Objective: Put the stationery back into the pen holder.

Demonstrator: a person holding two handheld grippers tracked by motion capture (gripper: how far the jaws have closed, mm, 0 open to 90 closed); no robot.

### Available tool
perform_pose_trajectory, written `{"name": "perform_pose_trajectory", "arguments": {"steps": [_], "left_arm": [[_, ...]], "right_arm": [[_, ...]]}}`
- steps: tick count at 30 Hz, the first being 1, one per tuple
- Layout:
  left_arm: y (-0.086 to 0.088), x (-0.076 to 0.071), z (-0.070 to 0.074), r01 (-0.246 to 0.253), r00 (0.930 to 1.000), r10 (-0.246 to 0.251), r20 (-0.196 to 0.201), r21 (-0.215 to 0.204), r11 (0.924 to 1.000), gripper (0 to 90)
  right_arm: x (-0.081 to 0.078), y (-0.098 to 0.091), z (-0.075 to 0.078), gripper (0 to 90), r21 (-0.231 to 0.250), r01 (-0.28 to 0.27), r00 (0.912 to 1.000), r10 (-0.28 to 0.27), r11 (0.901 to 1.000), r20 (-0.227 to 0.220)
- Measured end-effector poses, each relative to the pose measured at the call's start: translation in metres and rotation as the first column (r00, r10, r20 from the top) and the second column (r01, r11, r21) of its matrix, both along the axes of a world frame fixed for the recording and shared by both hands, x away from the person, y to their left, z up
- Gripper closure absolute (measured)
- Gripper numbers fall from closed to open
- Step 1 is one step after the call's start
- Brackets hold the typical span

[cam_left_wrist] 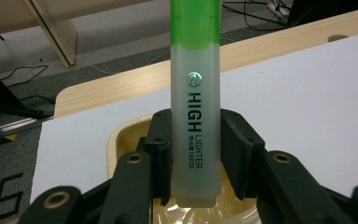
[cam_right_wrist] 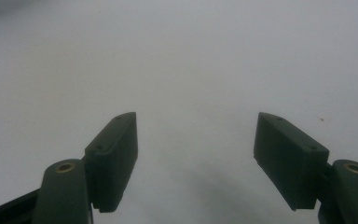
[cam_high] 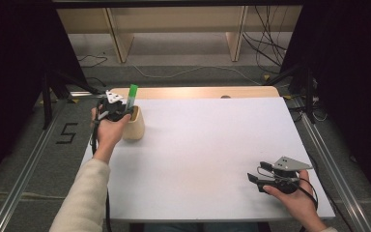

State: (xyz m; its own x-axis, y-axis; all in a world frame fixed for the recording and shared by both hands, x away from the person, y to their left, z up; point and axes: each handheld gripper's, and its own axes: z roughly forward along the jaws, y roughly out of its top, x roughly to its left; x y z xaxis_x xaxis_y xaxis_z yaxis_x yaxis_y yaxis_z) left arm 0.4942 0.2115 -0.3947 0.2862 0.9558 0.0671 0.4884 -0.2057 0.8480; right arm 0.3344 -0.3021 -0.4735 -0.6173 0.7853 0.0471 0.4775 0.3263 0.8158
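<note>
Green-capped and frosted in the barrel, the highlighter (cam_left_wrist: pixel 196 107) stands upright with its cap on top, pinched between the two black jaws of the left tongs (cam_left_wrist: pixel 196 154). The pads press on both sides of its lower barrel, where the lettering runs lengthwise. Its bottom end hangs just over the open mouth of a cream cup (cam_left_wrist: pixel 121 140), whether it reaches inside the rim I cannot tell. In the high view the left tongs (cam_high: pixel 112 110) sit at the far left of the worktop (cam_high: pixel 207 145), right beside the cup (cam_high: pixel 134 126), with the highlighter (cam_high: pixel 132 96) rising above the hand. The cup stands on the white sheet near its far left corner, with a strip of bare wood showing behind it.

At the near right of the worktop, the right tongs (cam_high: pixel 254 180) are well apart from the cup and pen. Their jaws stand spread wide with nothing between them (cam_right_wrist: pixel 196 158), and they point across plain white surface.
</note>
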Motion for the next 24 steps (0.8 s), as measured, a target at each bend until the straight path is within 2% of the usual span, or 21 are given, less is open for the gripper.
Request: {"name": "perform_pose_trajectory", "arguments": {"steps": [24], "left_arm": [[0.003, 0.004, -0.013, -0.012, 0.9999, 0.012, -0.005, 0.005, 0.9999, 66.1]], "right_arm": [[0.000, 0.000, 0.000, 31.0, 0.001, -0.003, 1.0000, 0.003, 1.0000, 0.001]]}}
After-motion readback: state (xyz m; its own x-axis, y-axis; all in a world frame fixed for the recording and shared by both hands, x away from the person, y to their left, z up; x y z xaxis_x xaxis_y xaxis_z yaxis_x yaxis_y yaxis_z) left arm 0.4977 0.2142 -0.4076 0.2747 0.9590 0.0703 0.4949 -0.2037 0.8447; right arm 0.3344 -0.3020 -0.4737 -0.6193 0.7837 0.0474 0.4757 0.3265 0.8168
